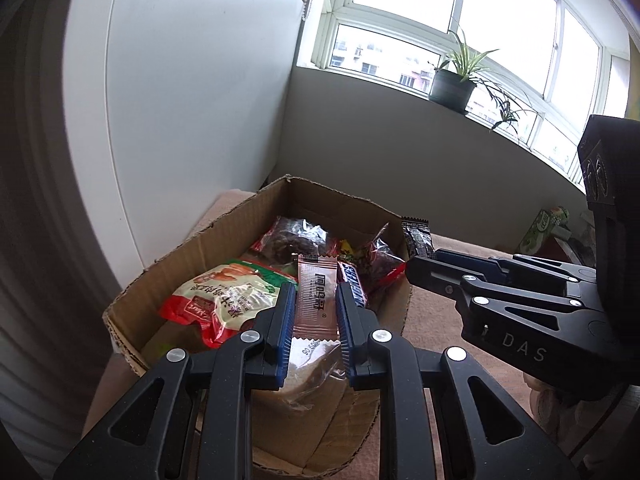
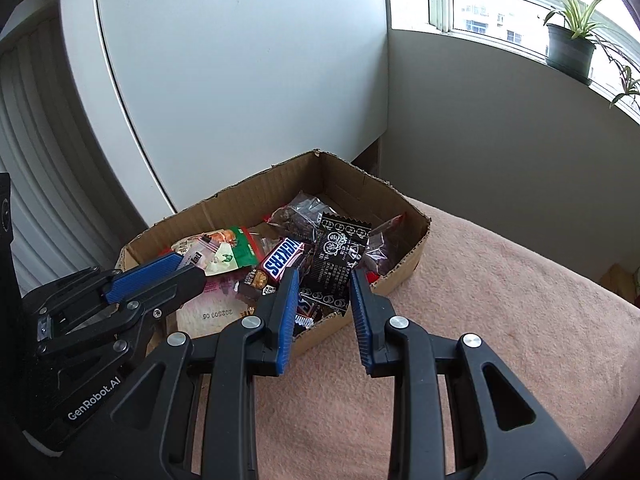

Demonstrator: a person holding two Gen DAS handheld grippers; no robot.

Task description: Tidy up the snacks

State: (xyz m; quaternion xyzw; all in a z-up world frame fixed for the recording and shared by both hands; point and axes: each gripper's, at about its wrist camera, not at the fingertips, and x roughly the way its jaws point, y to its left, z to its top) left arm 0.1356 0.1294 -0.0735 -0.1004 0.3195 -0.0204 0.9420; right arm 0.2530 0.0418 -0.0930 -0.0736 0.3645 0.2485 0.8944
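Jaws of left gripper [image 1: 313,312] clamped on pink sachet [image 1: 316,300], held above cardboard box [image 2: 360,184]; right gripper [image 2: 325,292] clamped on black packet [image 2: 340,256] over box's near edge.

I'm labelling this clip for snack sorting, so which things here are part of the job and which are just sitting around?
Part of the job:
- left hand-held gripper, shut on the pink packet
- right hand-held gripper, shut on the black packet
- cardboard box
- Snickers bar

Just sitting around:
- potted plant
- window
- pink cloth
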